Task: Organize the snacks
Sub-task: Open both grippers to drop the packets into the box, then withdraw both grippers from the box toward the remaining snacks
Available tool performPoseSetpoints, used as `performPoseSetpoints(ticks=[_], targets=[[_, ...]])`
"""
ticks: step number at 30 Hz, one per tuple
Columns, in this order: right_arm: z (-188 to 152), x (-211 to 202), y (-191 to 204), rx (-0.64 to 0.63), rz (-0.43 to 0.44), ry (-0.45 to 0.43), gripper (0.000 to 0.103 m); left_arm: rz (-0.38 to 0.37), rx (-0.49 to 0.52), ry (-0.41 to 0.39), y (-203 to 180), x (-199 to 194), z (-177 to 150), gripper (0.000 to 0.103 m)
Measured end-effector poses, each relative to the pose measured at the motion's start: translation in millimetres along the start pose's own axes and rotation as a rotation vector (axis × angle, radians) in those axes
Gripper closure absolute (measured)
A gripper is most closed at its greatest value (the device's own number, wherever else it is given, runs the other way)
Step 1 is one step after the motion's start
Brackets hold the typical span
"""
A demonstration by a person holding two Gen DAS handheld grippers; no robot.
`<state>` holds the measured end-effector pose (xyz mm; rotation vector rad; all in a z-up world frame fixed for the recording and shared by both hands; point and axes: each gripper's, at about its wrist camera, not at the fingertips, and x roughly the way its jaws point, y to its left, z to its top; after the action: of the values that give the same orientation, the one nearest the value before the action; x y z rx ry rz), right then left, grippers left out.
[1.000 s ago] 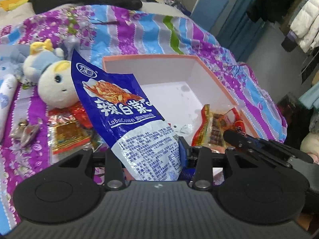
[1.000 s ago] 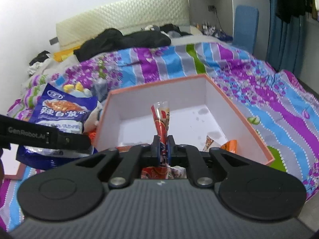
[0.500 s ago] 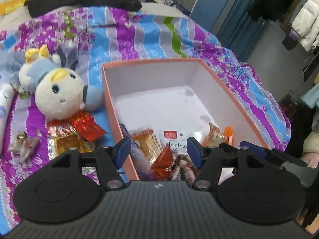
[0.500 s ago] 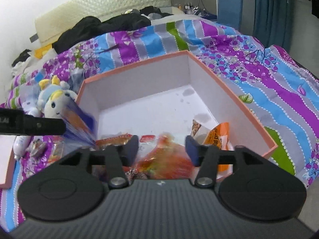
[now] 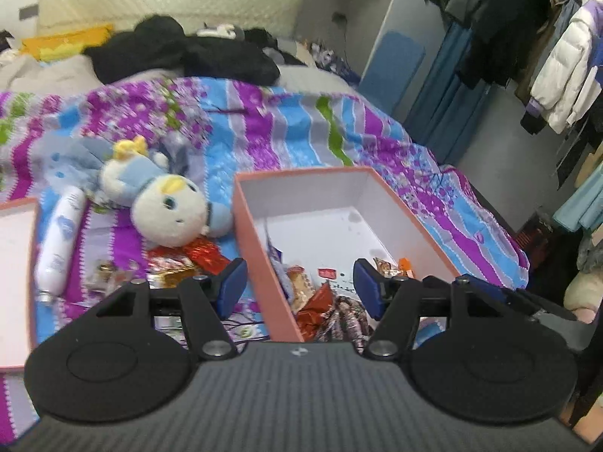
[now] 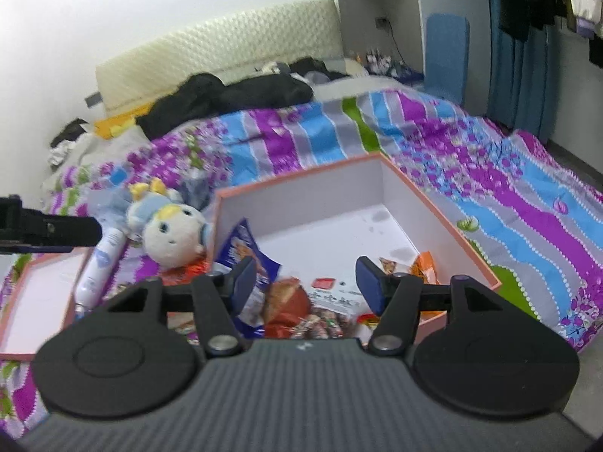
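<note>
A: What is the state of the left gripper (image 5: 299, 284)?

B: Its jaws are set wide apart in the lower centre of the left wrist view. Nothing is gripped; the blue pads (image 5: 233, 287) are clear of all objects. The near left wall of the box (image 5: 264, 263) is seen in the gap between them.

A: And the right gripper (image 6: 307, 282)?

B: Its jaws are likewise spread wide and nothing is held. Snack packets are seen through the gap, below the pads, without contact.

A: Where are the snacks located?

B: A pile of snacks (image 6: 312, 312) is gathered at the near end of the pink-rimmed box, at lower centre of the right wrist view. A blue snack bag (image 6: 245, 260) is leaned against the box's left wall, and an orange packet (image 6: 424, 263) is lodged by the right wall. The far half of the box floor is left bare. More red and gold packets (image 5: 184, 260) are scattered on the bedspread (image 5: 264, 128) outside the box, at centre left of the left wrist view, just below a plush toy (image 5: 166, 211).

A: Other items?

B: A white bottle (image 5: 60, 241) is laid left of the toy, and a box lid (image 6: 41, 293) is placed at the left edge.
</note>
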<state>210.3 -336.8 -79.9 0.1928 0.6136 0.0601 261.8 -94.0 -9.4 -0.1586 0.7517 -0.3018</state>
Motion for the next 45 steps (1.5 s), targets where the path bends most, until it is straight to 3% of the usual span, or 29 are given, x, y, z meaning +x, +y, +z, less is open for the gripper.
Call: performPoseSetpoints(ticks=[10, 21, 28, 33, 39, 45], targets=[[-14, -67, 44, -0.062, 0.090, -0.066, 0.037, 0.033, -0.037, -0.091, 13, -94, -40, 0.035], [-57, -106, 74, -0.077, 0.177, -0.080, 0.037, 0.106, -0.061, -0.113, 30, -149, -112, 0.034], [-91, -111, 91, -0.114, 0.226, -0.050, 0.037, 0.189, -0.075, -0.119, 43, -160, -154, 0.033], [-109, -107, 97, -0.124, 0.247, -0.026, 0.037, 0.208, -0.119, -0.091, 56, -157, -174, 0.031], [-118, -94, 104, -0.132, 0.285, 0.005, 0.036, 0.226, -0.192, -0.069, 80, -142, -184, 0.021], [-122, -73, 118, -0.183, 0.277, 0.025, 0.036, 0.228, -0.262, -0.032, 109, -117, -185, 0.021]])
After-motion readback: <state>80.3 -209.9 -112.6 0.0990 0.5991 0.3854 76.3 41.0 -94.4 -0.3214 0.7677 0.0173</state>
